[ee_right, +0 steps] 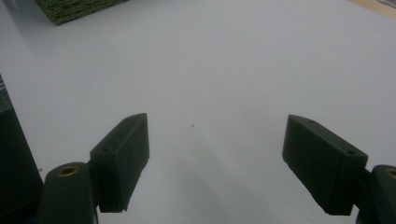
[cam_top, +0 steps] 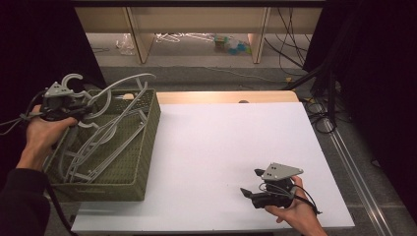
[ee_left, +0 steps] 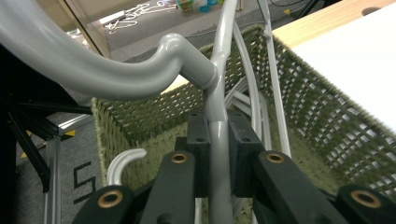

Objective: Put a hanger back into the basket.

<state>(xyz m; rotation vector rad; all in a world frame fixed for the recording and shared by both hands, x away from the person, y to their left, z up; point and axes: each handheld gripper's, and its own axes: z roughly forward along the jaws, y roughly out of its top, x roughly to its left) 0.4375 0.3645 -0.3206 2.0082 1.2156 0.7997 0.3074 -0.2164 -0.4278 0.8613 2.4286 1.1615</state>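
Note:
An olive woven basket (cam_top: 142,147) stands on the left of the white table (cam_top: 226,137) and holds several grey plastic hangers (cam_top: 98,147). My left gripper (cam_top: 81,107) hovers over the basket's left rim, shut on the neck of one grey hanger (cam_top: 123,81) that stands up out of the basket. In the left gripper view, the black pads (ee_left: 198,140) clamp the hanger's stem (ee_left: 218,135) just below its hook (ee_left: 140,70), with the basket wall (ee_left: 327,116) behind. My right gripper (cam_top: 251,182) rests low near the table's front right, open and holding nothing. Its jaws (ee_right: 215,154) stand wide over bare tabletop.
A wooden strip (cam_top: 226,96) edges the table's far side. Beyond it are shelf legs (cam_top: 140,39), white hangers (cam_top: 182,37) and small items on the floor. Cables (cam_top: 319,108) run along the right. A basket corner (ee_right: 74,9) shows far off in the right gripper view.

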